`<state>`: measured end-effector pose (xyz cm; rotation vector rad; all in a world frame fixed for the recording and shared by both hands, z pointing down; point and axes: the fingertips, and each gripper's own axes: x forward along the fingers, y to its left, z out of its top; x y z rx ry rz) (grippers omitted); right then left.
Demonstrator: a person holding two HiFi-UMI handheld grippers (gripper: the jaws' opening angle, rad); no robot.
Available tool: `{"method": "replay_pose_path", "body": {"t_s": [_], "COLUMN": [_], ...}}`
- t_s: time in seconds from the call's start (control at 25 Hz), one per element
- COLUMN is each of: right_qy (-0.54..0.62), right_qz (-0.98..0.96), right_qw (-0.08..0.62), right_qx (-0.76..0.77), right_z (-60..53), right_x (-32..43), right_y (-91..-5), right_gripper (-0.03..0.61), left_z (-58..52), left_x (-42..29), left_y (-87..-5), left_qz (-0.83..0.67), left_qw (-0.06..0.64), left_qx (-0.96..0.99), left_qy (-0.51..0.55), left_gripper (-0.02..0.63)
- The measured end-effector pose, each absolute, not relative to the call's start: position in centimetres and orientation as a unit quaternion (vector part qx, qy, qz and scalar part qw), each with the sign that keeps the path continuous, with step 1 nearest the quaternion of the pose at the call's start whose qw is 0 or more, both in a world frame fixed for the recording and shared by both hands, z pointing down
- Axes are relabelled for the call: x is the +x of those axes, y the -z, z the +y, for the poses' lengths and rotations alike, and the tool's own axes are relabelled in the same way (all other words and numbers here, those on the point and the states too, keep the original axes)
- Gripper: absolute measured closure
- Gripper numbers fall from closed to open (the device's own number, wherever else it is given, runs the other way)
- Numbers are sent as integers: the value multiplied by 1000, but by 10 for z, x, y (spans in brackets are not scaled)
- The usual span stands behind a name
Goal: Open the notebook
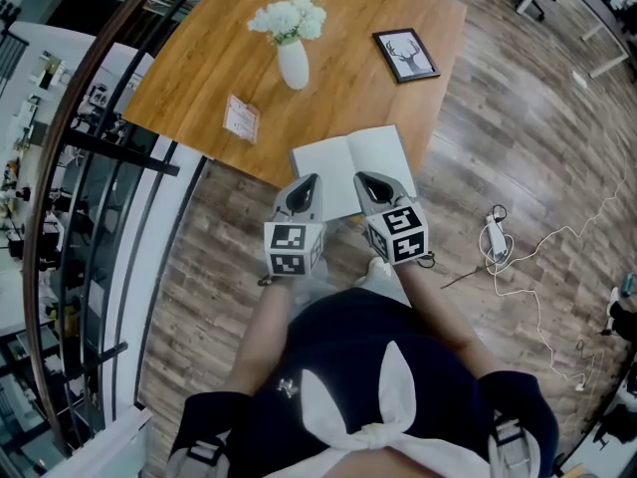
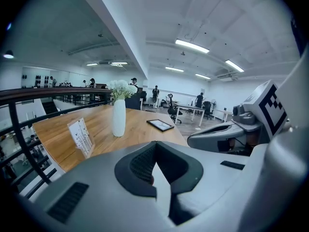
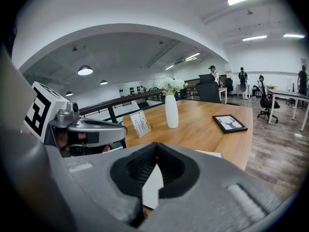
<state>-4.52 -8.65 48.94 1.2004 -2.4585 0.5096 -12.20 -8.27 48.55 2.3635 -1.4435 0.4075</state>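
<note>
The notebook [image 1: 353, 162] lies open on the wooden table [image 1: 199, 68], white pages up, close to the table's near edge. My left gripper [image 1: 302, 192] hangs over the notebook's near left corner, and my right gripper [image 1: 373, 187] over its near right part. Both stand side by side, jaws together, nothing held. In the left gripper view the left gripper [image 2: 155, 144] has its tips touching, with a white page showing below. The right gripper [image 3: 156, 145] looks the same in its own view, with a strip of the notebook [image 3: 207, 153] beyond it.
A white vase [image 1: 293, 63] of flowers stands mid-table, a framed deer picture [image 1: 405, 55] to its right, a small card stand [image 1: 240, 119] to its left. A black railing [image 1: 109, 147] runs along the table's left. A white cable with its adapter [image 1: 495, 237] lies on the floor at right.
</note>
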Motion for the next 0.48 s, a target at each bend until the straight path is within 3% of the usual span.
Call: {"method": "replay_pose_path", "body": {"t_s": [0.48], "right_qy": [-167], "right_qz": [-877], "right_qw": [183], "right_qx": [411], "right_z": [-83], "right_x": [-30], "right_y": [-482], "right_gripper": [581], "left_z": [-79], "left_x": [-103], "left_y": [-479], "left_qz": [-517], "left_qw": [167], "left_qx": [827], "left_qy": [-143], "left_gripper": [597]}}
